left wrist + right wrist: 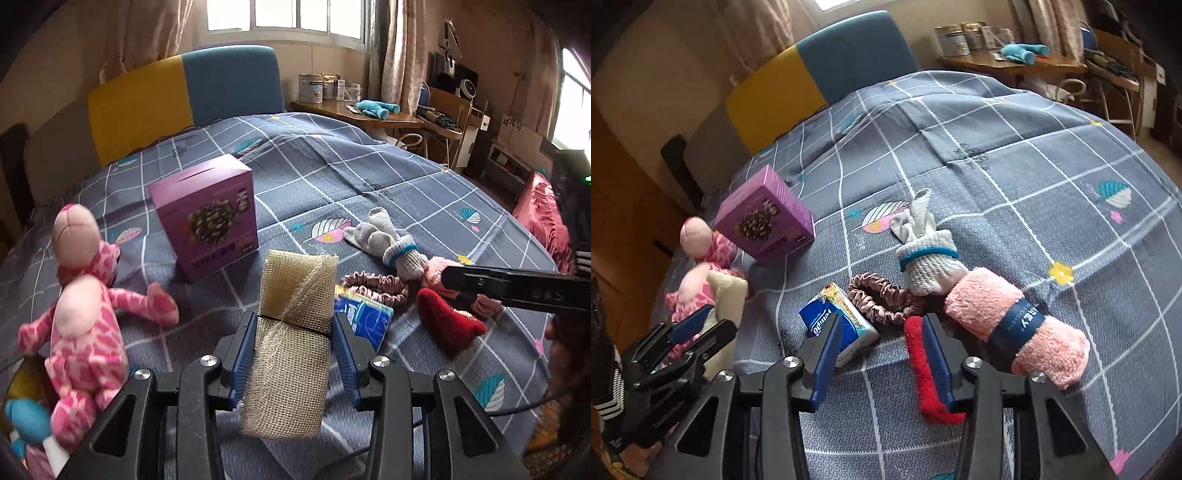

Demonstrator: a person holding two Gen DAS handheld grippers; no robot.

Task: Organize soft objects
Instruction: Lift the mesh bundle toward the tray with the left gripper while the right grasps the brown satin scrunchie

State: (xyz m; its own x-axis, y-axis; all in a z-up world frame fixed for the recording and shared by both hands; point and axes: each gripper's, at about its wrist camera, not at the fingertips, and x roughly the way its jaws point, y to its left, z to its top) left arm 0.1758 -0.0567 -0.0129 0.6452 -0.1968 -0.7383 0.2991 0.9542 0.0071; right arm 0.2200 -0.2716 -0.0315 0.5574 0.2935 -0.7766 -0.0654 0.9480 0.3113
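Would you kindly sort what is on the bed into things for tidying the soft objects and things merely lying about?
For the job: mesh roll in the left gripper, pink towel roll, red sock, scrunchie, grey socks, pink plush.
Lying about: purple box, tissue pack.

Both wrist cameras look steeply down, close over the bed (332, 166), sharing its purple box (764, 225).
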